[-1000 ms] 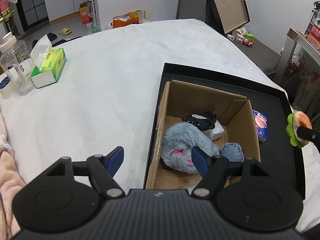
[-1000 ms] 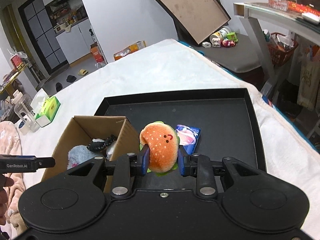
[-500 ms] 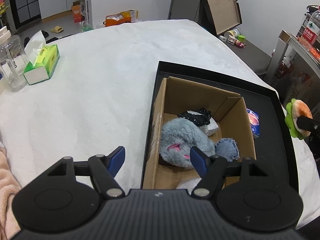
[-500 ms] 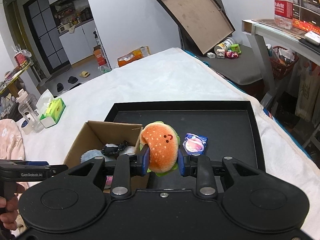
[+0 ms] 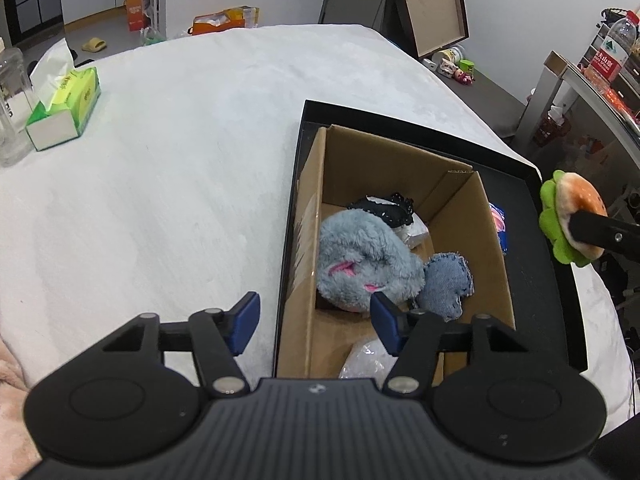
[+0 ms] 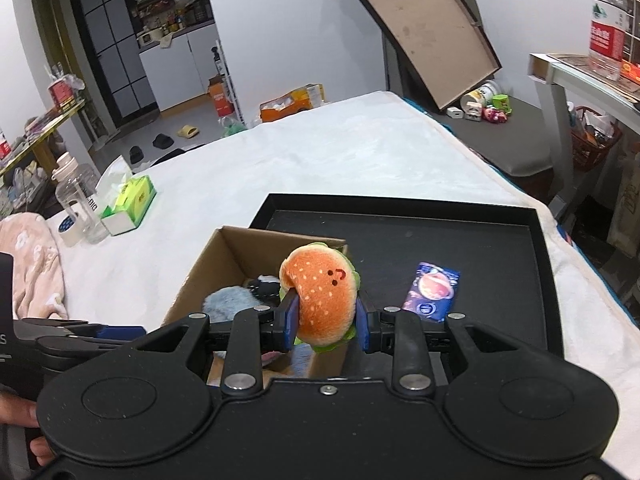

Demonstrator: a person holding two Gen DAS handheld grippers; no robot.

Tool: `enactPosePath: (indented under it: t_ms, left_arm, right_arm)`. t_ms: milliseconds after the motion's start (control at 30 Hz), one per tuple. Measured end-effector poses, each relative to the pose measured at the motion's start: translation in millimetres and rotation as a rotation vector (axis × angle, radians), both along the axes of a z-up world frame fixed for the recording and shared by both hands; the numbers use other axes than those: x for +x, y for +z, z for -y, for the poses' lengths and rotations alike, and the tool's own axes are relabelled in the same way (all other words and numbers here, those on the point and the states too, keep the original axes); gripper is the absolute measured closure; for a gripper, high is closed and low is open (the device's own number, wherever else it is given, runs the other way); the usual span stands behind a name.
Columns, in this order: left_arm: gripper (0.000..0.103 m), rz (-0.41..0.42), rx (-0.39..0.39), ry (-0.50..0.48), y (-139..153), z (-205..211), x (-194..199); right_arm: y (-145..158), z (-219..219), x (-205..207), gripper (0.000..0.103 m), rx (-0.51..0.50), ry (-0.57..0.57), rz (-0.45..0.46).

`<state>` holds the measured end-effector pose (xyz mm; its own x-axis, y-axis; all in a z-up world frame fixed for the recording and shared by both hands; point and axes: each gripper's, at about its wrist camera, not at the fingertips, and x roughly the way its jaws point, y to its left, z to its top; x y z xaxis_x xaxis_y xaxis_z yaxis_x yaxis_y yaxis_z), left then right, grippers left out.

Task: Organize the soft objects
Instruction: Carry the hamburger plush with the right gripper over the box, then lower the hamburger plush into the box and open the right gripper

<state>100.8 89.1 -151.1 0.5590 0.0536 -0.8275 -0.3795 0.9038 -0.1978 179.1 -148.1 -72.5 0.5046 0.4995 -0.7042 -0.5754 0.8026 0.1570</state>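
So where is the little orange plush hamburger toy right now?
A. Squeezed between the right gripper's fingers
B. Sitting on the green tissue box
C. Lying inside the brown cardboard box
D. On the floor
A: the orange plush hamburger toy is pinched between the blue pads of the right gripper, hanging above the brown cardboard box.

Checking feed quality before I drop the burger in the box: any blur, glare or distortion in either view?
Left wrist view: strong fisheye bending of the tray edges; box contents sharp; burger stretched at the right edge. Right wrist view: burger sharp in the right gripper; room curved at the edges; no glare. Soft, even light in both.
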Motion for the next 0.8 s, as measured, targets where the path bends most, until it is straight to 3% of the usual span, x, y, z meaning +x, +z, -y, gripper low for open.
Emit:
enactPosePath:
  t_ms: [300,500,800]
  left_arm:
    - [0.065,-0.001,-0.042,-0.004,-13,-9,-4]
    - [0.089,-0.003,-0.070,-0.012,-20,-12,-5]
    - [0.089,0.002,-0.072,-0.011,-20,-12,-7]
  right_arm:
    - [-2,-22,-13,0.075,-0.028,0.032,-0.004]
    - [-8,-33,-21,0.075,-0.051,0.050,-0.016]
    - [-15,-40,-31,0.073,-0.086,0.075,-0.026]
